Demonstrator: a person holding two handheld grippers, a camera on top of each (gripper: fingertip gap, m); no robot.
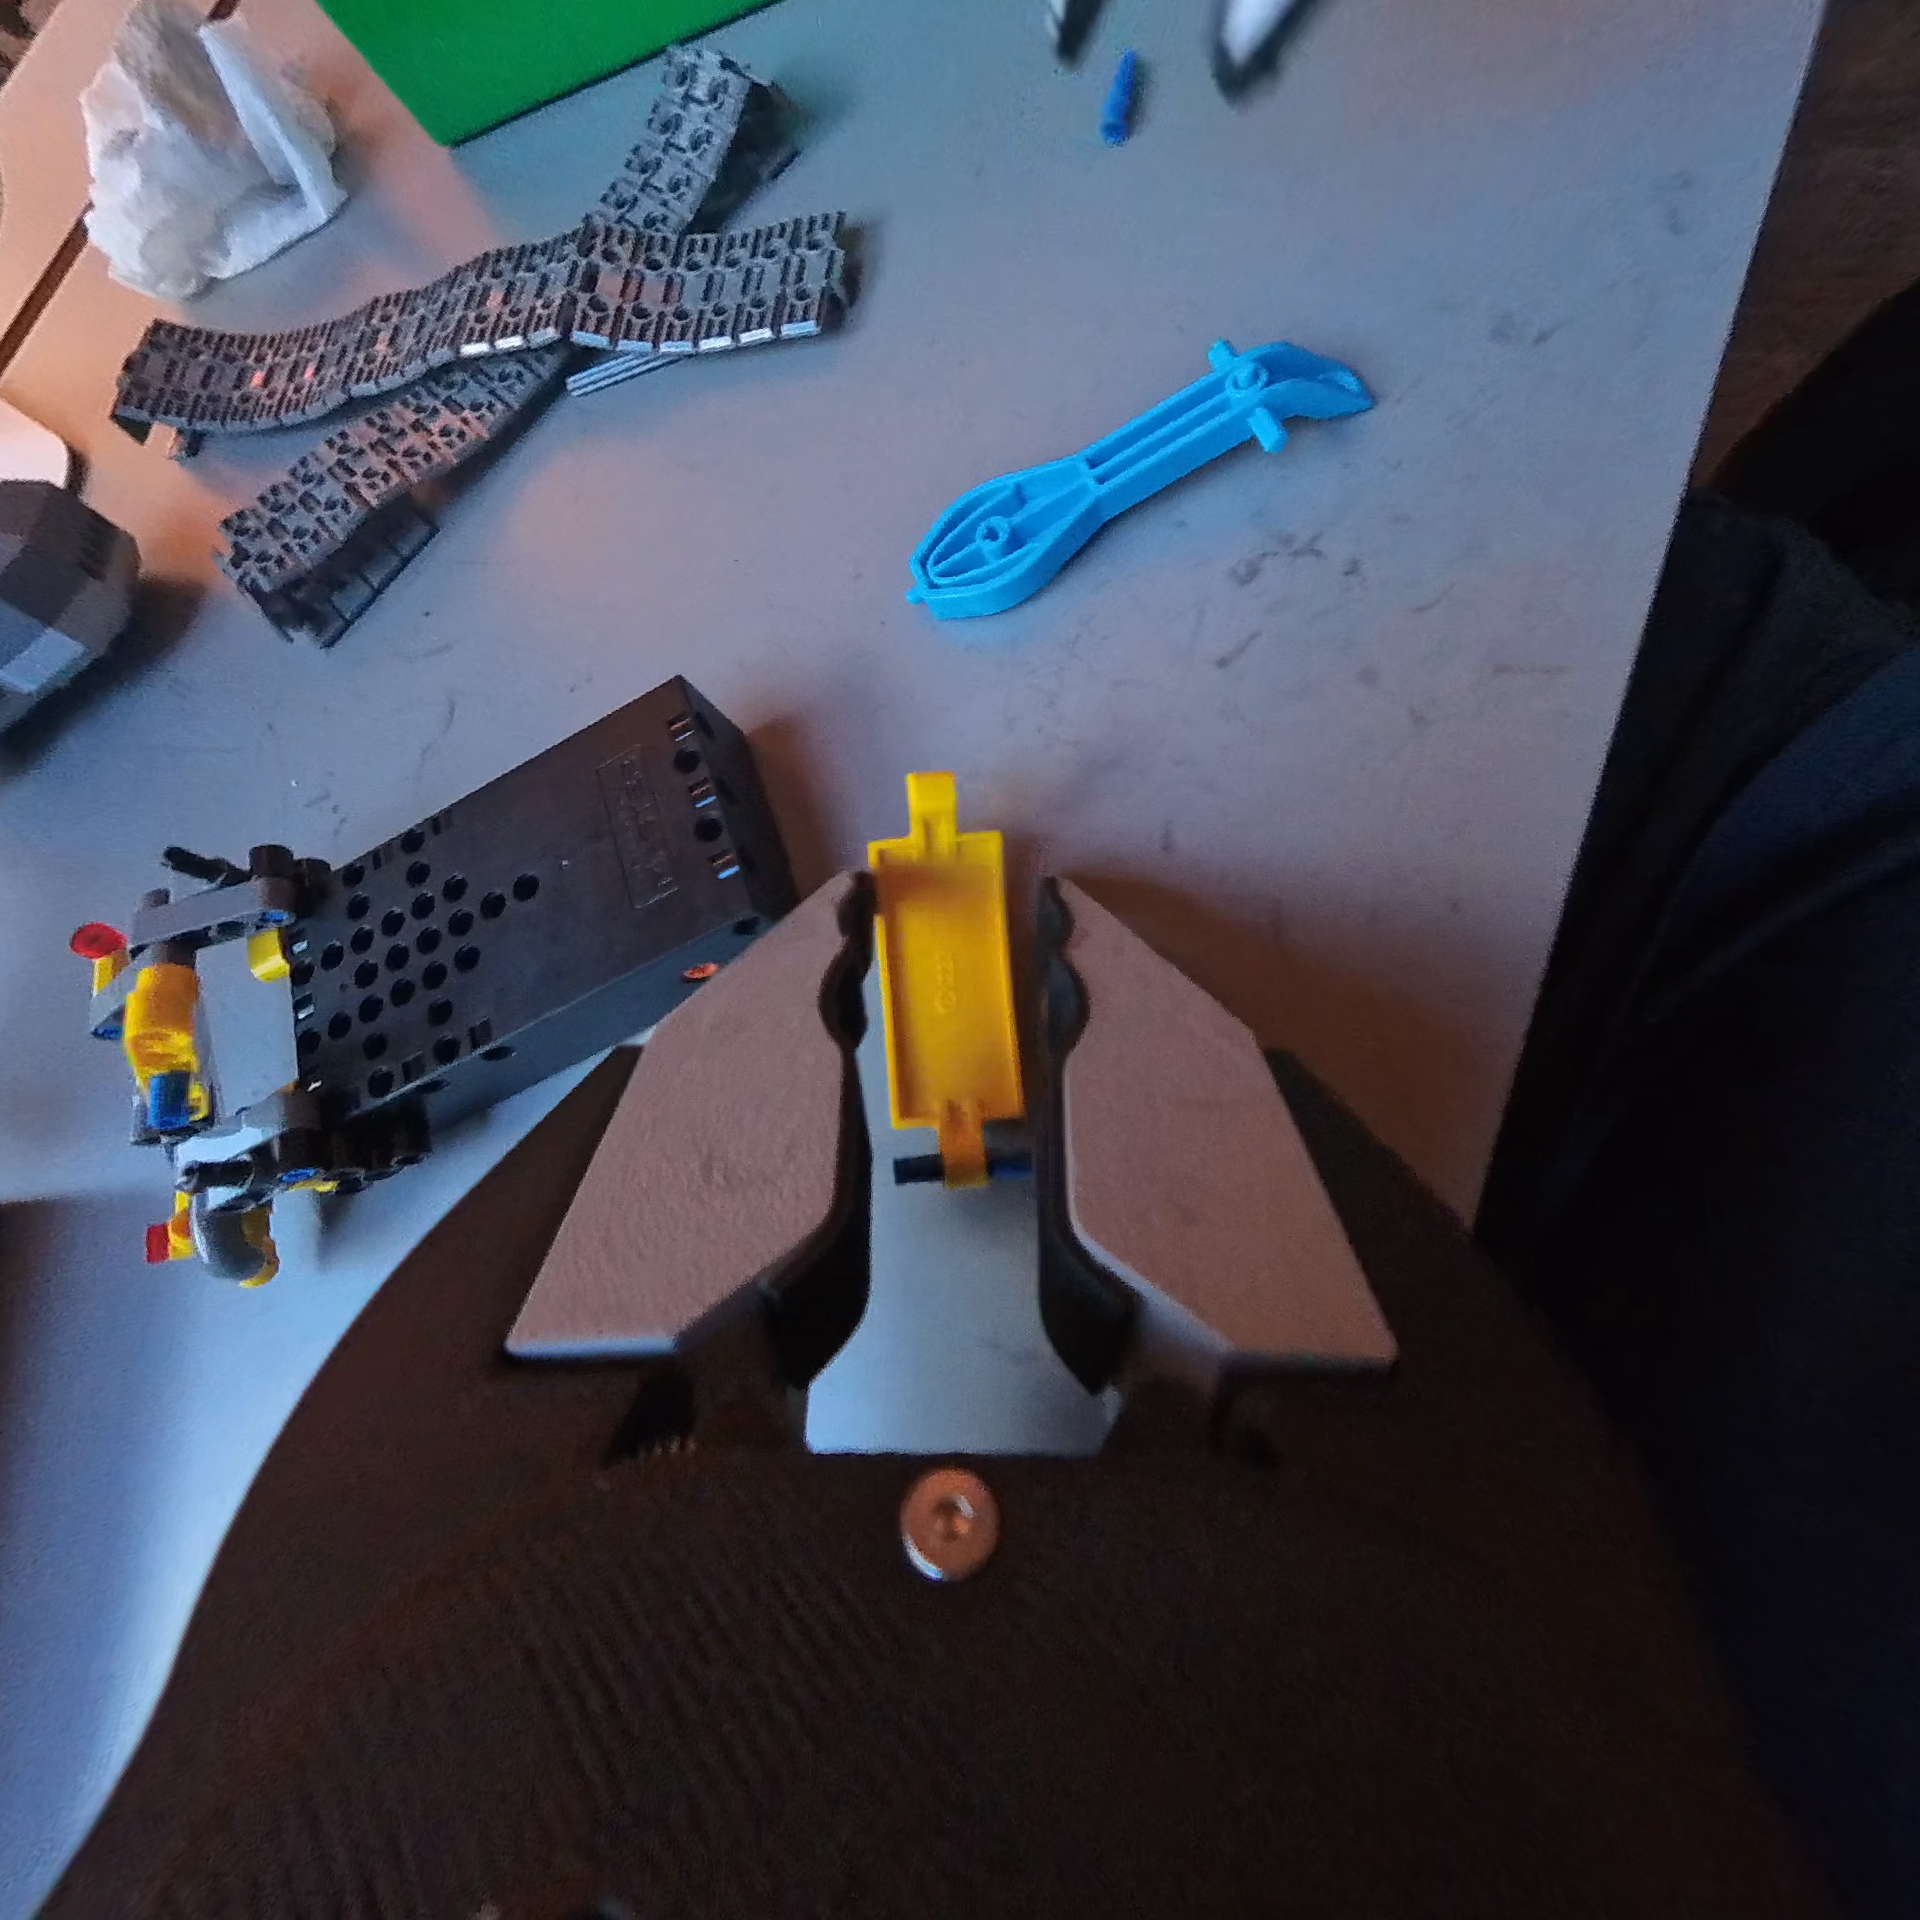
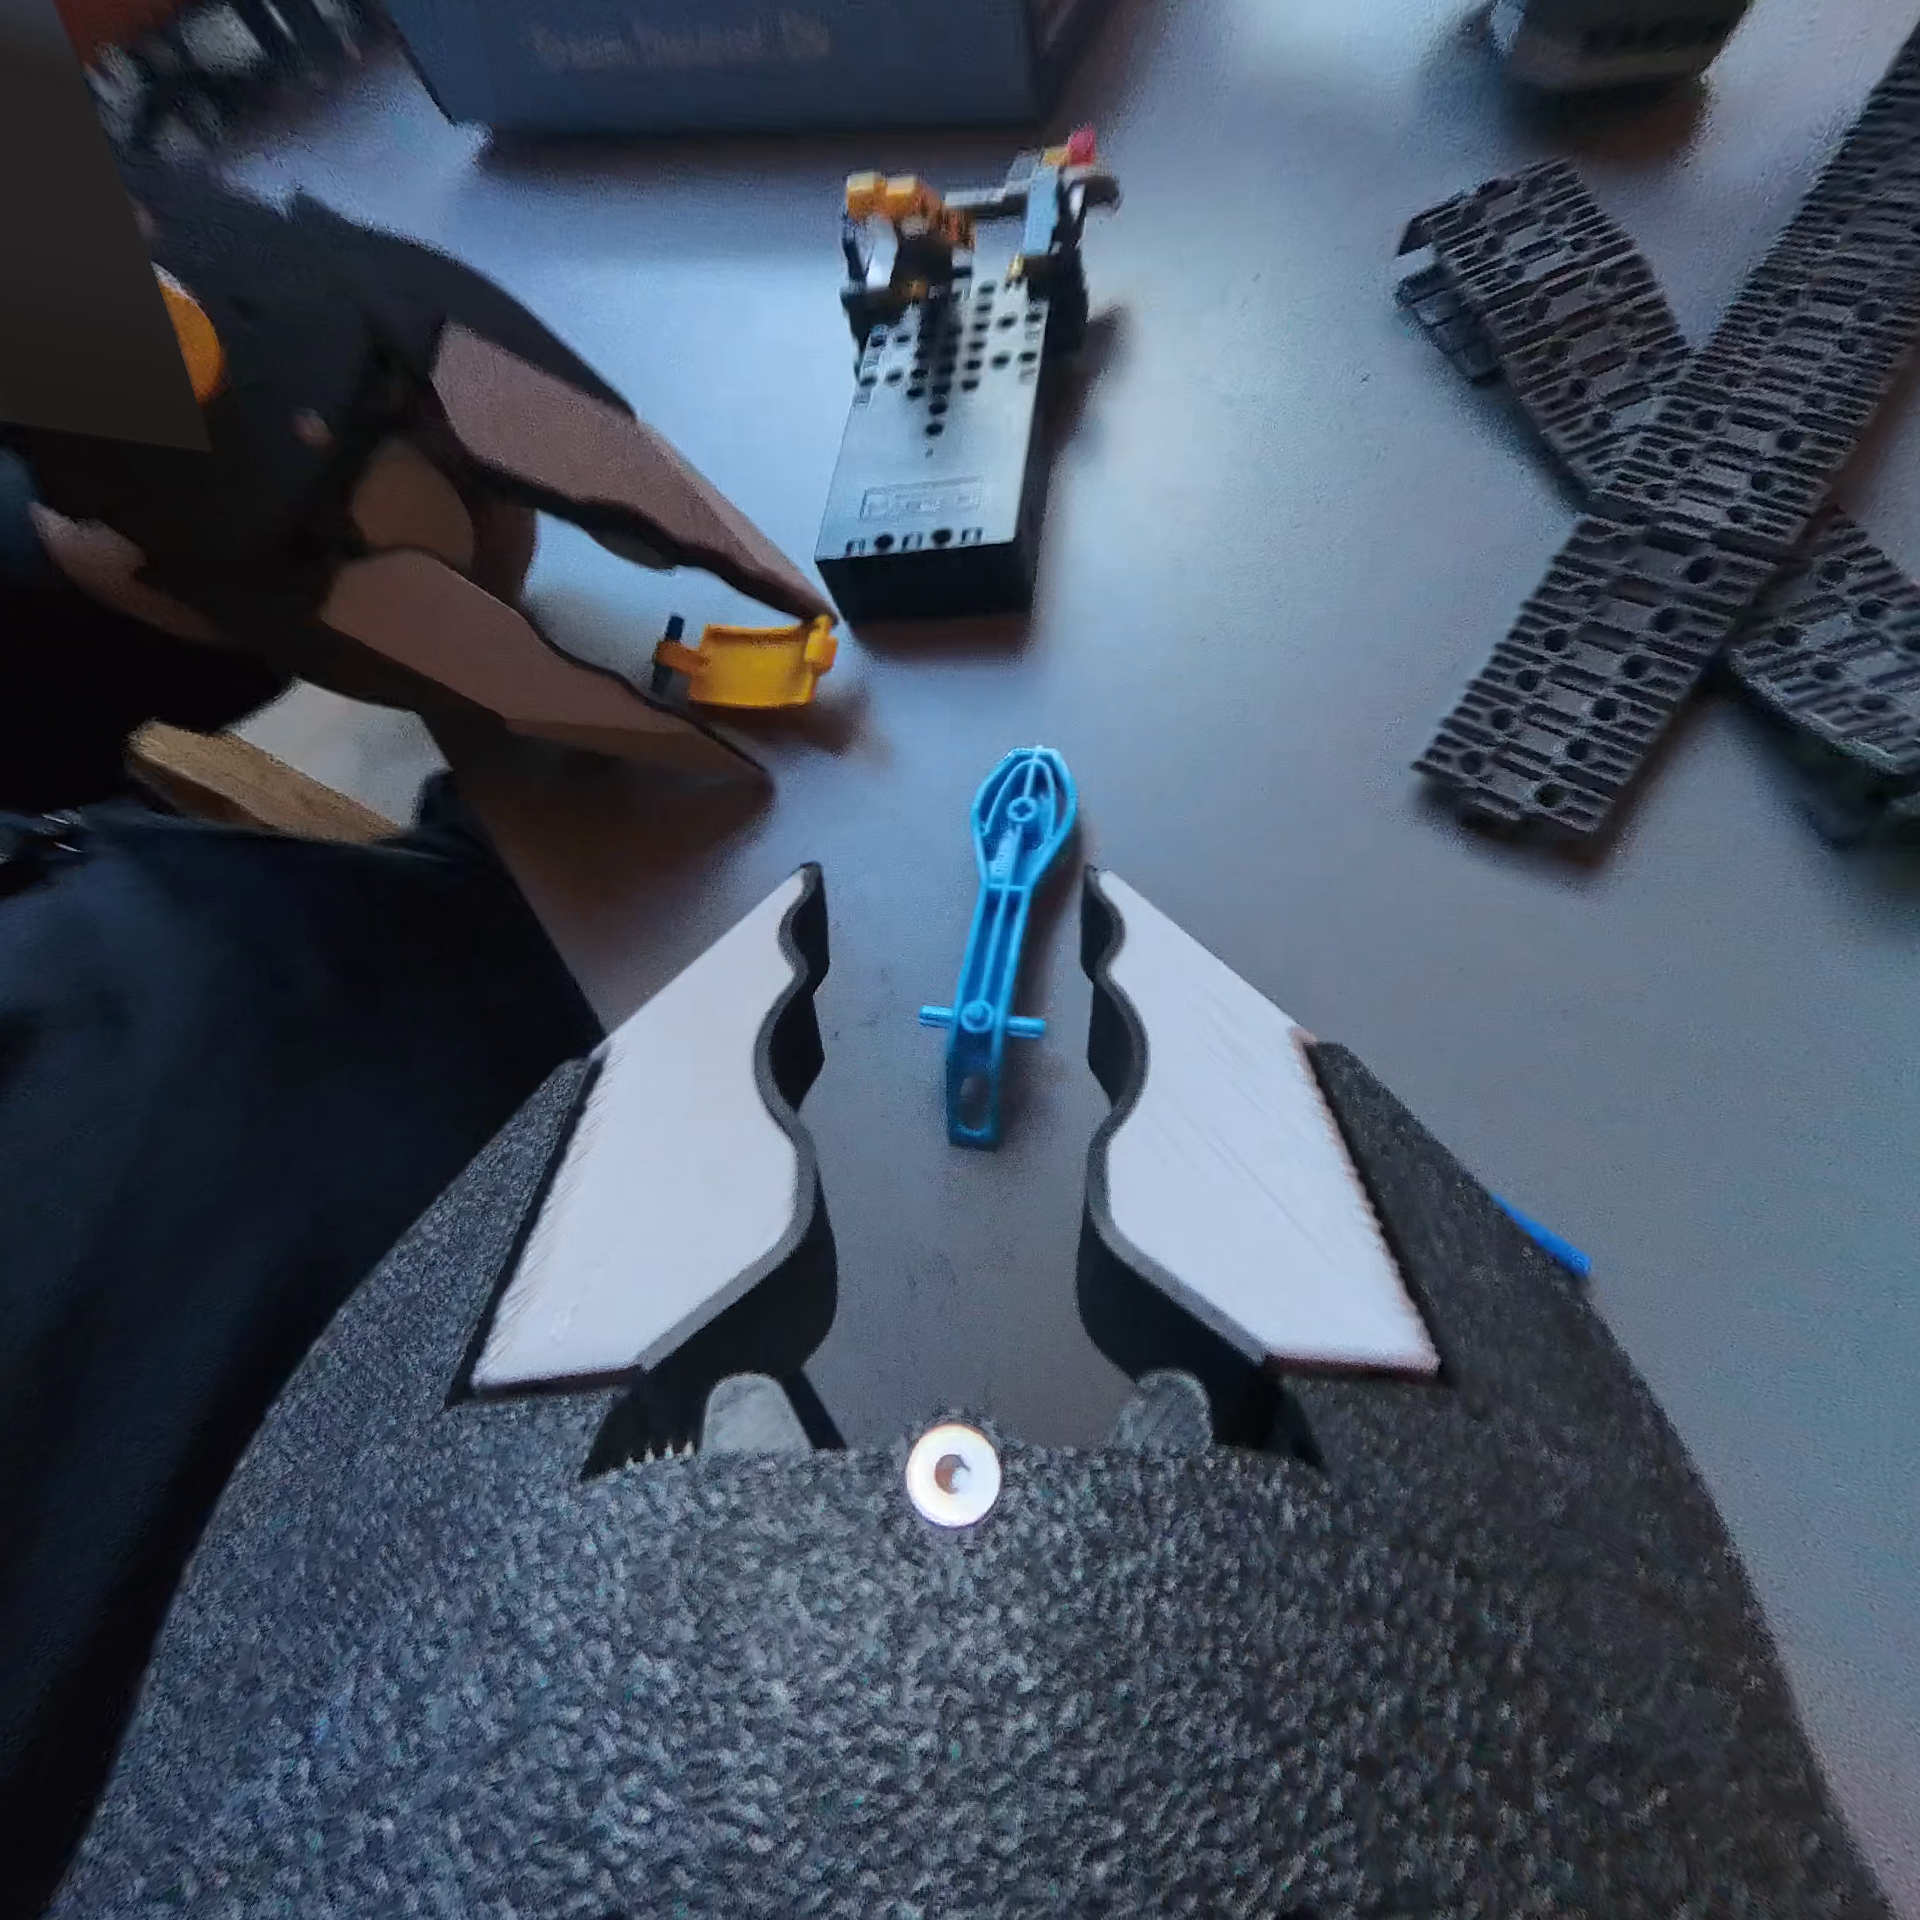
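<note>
A grey, scuffed table (image 1: pixel 1299 790) carries scattered building-toy parts: a yellow curved panel (image 1: pixel 948 997), a blue paddle-shaped piece (image 1: pixel 1122 478), a black perforated block (image 1: pixel 520 935) with small coloured parts at one end, crossed dark tread strips (image 1: pixel 499 343), a small blue pin (image 1: pixel 1120 96) and a white crumpled lump (image 1: pixel 197 145).

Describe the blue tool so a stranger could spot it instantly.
On the grey table, near the edge, find the right gripper. The blue tool lies flat between its open fingers: a slim handle with an oval cage end, unlike the yellow part nearby.
</note>
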